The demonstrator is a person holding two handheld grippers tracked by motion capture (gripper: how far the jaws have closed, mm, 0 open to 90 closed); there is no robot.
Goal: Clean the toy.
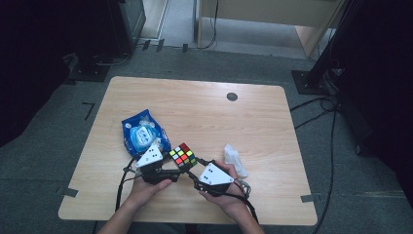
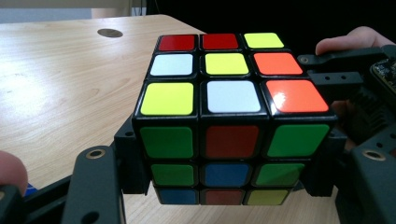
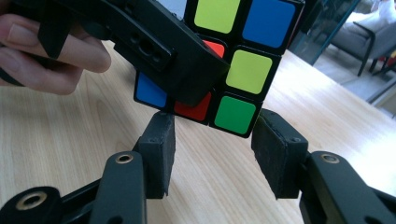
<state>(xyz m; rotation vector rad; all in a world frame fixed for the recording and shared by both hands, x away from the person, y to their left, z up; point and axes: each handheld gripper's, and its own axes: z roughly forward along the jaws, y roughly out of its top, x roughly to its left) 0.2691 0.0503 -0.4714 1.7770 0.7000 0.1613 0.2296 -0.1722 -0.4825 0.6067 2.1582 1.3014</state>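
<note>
A scrambled Rubik's cube (image 1: 183, 156) is held just above the wooden table (image 1: 204, 117) near its front middle. My left gripper (image 1: 178, 165) is shut on the cube (image 2: 229, 121), its jaws pressing the lower left and right sides. My right gripper (image 1: 196, 170) comes in from the right and stands open. In the right gripper view its two pads (image 3: 159, 149) sit just below the cube's (image 3: 243, 70) bottom corner, apart from it. One black jaw of the left gripper (image 3: 154, 46) crosses the cube's face there. A hand holds each gripper.
A blue plastic packet (image 1: 143, 131) lies on the table left of the cube. A small crumpled clear wrapper (image 1: 234, 158) lies to the right. A dark round grommet (image 1: 232, 96) sits near the far edge. Cables and dark stands surround the table on the floor.
</note>
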